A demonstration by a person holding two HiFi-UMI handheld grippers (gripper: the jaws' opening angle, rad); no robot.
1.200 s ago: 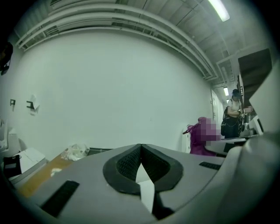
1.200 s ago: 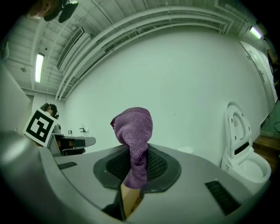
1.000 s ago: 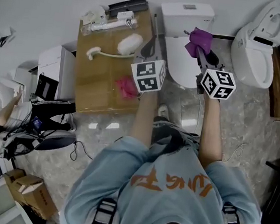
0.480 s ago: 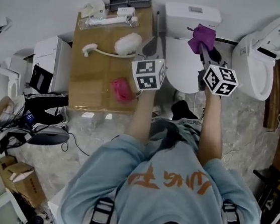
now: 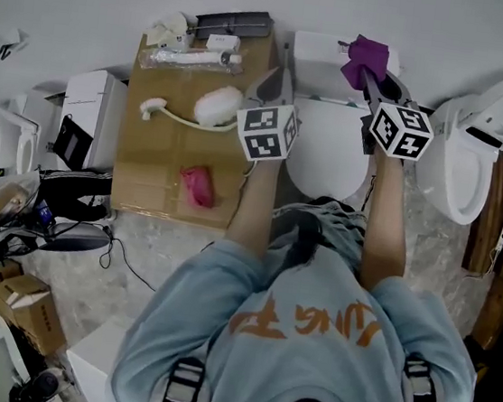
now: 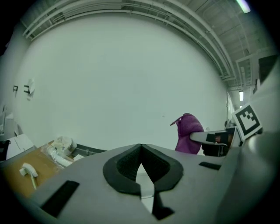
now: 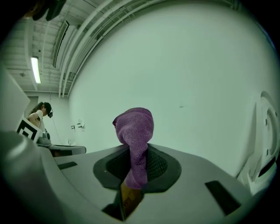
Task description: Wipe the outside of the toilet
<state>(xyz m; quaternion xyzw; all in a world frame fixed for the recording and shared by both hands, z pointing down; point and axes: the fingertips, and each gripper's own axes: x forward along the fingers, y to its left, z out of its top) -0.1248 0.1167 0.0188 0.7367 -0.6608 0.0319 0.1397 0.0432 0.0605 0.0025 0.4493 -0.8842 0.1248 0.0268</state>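
1. Toilet (image 5: 330, 151): 12 o'clock, lid down.
2. Right gripper (image 5: 372, 81): clamped on purple cloth (image 5: 365, 57), held at 1 o'clock over the tank (image 5: 317, 51), likely ready to wipe.
3. Left gripper (image 5: 273, 82): jaws closed, empty, 11 o'clock, apparently kept aside.

Two toilets (image 5: 330, 151) (image 5: 462, 171), two cloths (image 5: 368, 55) (image 5: 197, 185), two claws (image 6: 141, 146) (image 7: 136, 154).

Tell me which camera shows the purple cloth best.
The right gripper view: the purple cloth stands centred and large, pinched between the right gripper's jaws. The head view shows it small, over the toilet tank. The left gripper view shows it sideways at the right.
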